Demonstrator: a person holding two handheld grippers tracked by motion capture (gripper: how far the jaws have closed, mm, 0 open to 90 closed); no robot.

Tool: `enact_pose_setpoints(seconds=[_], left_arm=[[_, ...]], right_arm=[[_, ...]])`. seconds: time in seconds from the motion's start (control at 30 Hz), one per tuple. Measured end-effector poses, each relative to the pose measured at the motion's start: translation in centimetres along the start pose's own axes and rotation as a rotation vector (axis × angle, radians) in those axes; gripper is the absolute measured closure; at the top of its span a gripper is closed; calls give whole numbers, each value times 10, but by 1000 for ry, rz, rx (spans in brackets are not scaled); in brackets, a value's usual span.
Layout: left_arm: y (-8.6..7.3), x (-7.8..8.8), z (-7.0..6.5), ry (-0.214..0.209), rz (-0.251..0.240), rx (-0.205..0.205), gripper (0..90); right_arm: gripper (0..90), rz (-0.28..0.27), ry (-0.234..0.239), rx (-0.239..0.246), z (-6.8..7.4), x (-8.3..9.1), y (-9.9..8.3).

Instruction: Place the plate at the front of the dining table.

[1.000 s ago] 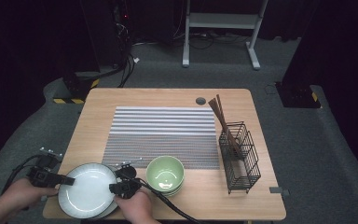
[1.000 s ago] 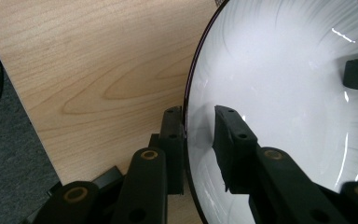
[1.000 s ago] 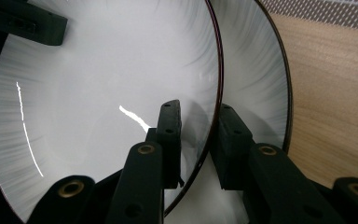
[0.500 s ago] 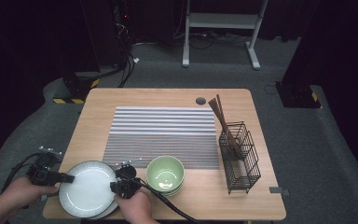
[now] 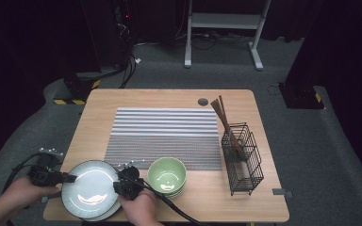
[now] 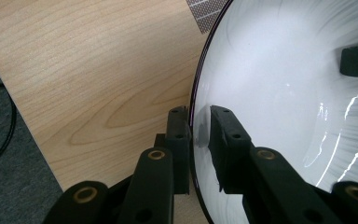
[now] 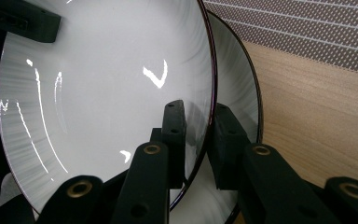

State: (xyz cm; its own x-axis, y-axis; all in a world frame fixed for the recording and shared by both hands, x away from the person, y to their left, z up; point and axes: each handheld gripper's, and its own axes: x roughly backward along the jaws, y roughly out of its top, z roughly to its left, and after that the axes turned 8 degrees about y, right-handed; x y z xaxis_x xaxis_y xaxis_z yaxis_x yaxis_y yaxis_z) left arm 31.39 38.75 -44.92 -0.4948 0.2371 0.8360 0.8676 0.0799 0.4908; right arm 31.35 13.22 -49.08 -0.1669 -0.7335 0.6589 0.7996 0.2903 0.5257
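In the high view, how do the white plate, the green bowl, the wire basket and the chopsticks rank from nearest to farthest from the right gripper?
From the right gripper:
1. White plate, gripped at its right rim.
2. Green bowl, just right.
3. Wire basket, far right.
4. Chopsticks, standing in the basket, leaning back.

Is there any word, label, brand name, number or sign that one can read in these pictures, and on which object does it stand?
None: no readable text.
Plate, green bowl, striped mat, wire rack: no print visible.
Table: bare wood, no label.
Left gripper and right gripper: black fingers, no marking.
Yellow-black hazard stripes on the floor: a pattern, no words.
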Motion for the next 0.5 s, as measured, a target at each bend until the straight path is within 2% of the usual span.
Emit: enact_pose_setpoints(seconds=[0.23,0.3,0.33,0.37,0.43,0.47,0.5], left_arm=[[1,2,1,-10,6,-32,780],[1,1,1,-20,-14,-2,779],[1,1,1,-21,-20,-7,778],[0,0,-1,-25,-29,5,773],[0,0,-1,-27,-19,-22,716],[-1,0,-1,-14,-24,-24,724],[0,0,-1,-24,-41,7,773]], right_arm=[[783,-18,-11,18,2,3,0],[787,-30,-13,26,4,5,0],[790,-36,-21,34,5,7,0],[791,-43,-26,40,6,8,1],[791,-41,-27,37,6,8,1],[790,-39,-31,37,7,8,1],[790,-35,-34,37,6,8,1]])
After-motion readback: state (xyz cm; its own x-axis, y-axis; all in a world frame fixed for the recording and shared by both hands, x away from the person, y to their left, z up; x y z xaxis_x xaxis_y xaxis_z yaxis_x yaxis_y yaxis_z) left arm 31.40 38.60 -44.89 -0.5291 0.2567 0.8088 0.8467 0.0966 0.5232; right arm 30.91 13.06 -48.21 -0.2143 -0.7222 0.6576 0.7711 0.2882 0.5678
